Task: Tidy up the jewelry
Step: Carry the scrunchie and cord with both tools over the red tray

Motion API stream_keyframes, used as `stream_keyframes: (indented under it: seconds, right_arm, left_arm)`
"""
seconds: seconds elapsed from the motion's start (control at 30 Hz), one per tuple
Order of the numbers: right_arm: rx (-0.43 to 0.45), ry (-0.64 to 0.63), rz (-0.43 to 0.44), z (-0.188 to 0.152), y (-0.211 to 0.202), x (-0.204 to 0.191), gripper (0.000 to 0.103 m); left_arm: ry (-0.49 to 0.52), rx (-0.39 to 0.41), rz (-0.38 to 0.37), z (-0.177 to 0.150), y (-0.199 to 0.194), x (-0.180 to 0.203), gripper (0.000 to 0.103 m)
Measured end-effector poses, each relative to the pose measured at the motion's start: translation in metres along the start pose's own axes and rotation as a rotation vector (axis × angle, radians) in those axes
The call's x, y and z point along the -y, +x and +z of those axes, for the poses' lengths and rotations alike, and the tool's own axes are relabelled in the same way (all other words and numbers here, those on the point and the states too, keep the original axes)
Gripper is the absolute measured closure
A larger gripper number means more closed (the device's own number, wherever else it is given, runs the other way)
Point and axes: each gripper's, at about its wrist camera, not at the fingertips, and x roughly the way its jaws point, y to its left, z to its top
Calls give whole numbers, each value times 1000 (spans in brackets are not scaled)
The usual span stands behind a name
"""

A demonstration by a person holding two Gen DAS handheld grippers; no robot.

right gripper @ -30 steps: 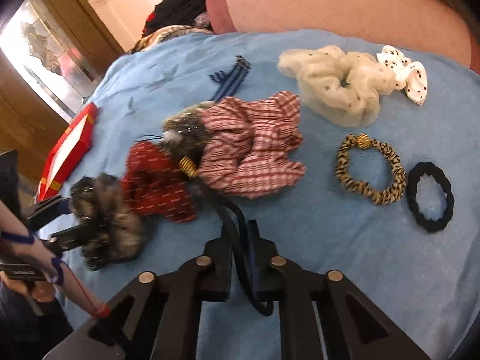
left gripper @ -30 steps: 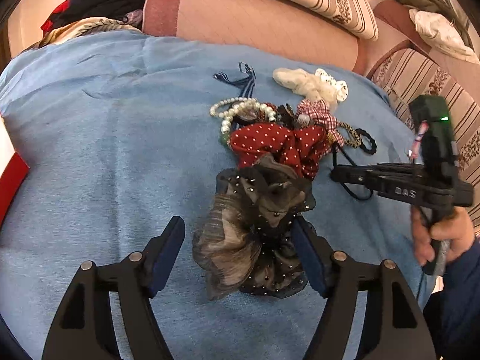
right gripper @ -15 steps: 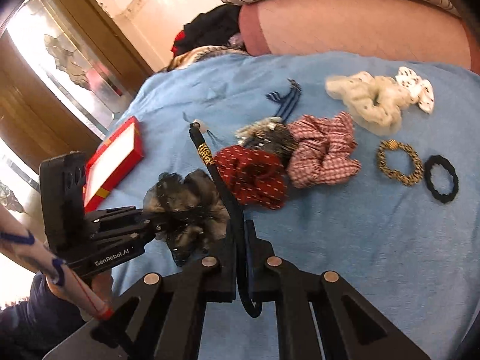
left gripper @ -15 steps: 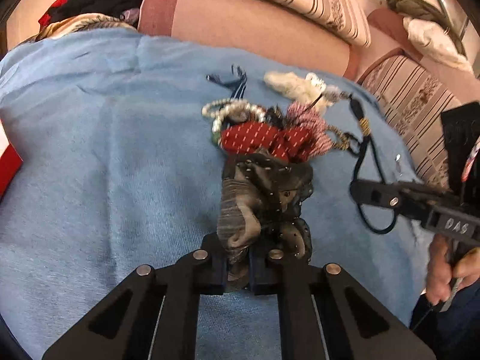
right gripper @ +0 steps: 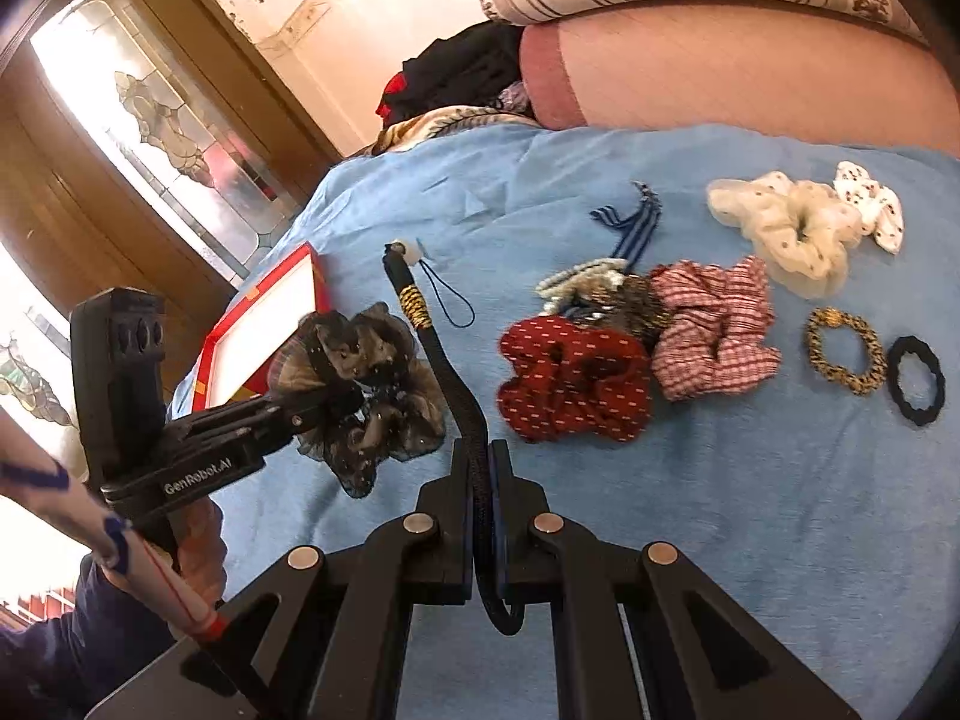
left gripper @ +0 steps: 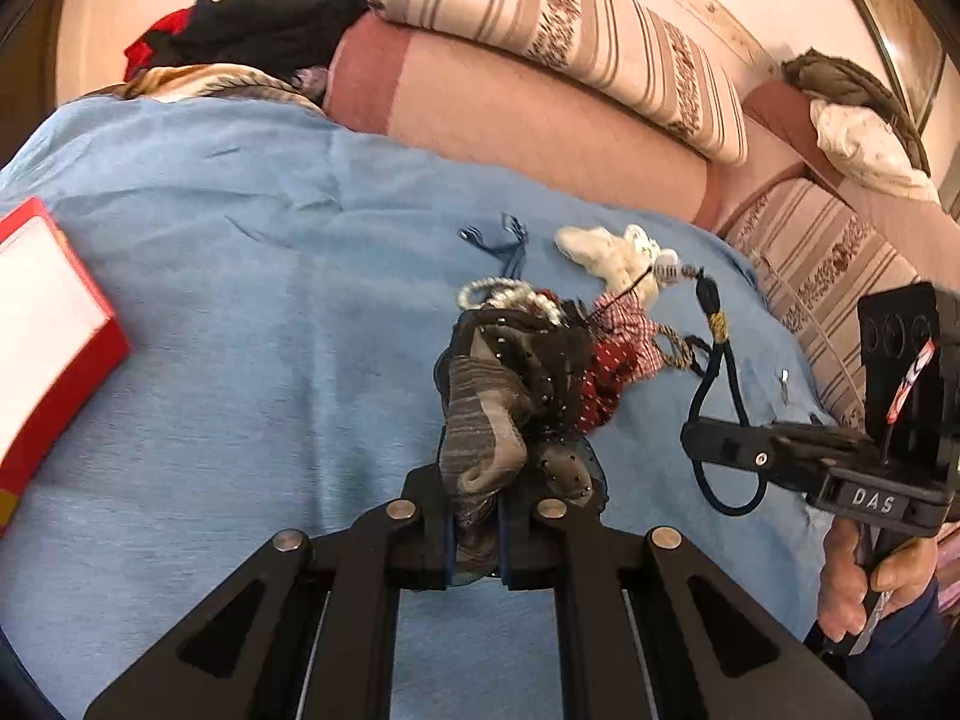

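My left gripper [left gripper: 471, 531] is shut on a grey-black sheer scrunchie [left gripper: 510, 396] and holds it above the blue cloth [left gripper: 240, 330]; the scrunchie also shows in the right wrist view [right gripper: 366, 372]. My right gripper [right gripper: 480, 480] is shut on a black cord lanyard [right gripper: 447, 360] with a gold band, lifted off the cloth; it also shows in the left wrist view [left gripper: 717, 360]. On the cloth lie a red dotted scrunchie [right gripper: 576, 384], a pink checked scrunchie [right gripper: 714, 324], a pearl bracelet [right gripper: 576, 279], a cream scrunchie [right gripper: 792, 234], a leopard hair tie [right gripper: 846, 351] and a black hair tie [right gripper: 916, 381].
A red box with a white inside [left gripper: 42, 324] lies at the cloth's left; it also shows in the right wrist view [right gripper: 264, 324]. Blue striped ribbon [right gripper: 636, 225] lies behind the pile. Sofa cushions [left gripper: 540, 102] and clothes [left gripper: 252, 30] border the far side.
The left gripper closed on the grey-black scrunchie and lifted it away from the pile. The right gripper lifted the black lanyard up and back. The red box came into the left wrist view.
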Motion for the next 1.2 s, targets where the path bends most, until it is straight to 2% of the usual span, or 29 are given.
stream_keyframes:
  seconds: [0.2, 0.63, 0.83, 0.93, 1.2]
  right_arm:
    - [-12, -1, 11, 2, 13, -23, 97]
    - [-28, -101, 44, 40, 46, -108, 97]
    - [-51, -160, 58, 64, 76, -152, 97]
    - [-61, -173, 75, 73, 94, -173, 97]
    - [-105, -227, 125, 101, 163, -237, 97]
  left_arm:
    - [-24, 55, 74, 4, -26, -21, 94]
    - [-138, 166, 138, 12, -79, -80, 94]
    - [-202, 251, 231, 17, -111, -119, 94]
    - [-264, 282, 270, 17, -126, -148, 94]
    - [-449, 315, 376, 7, -151, -231, 94]
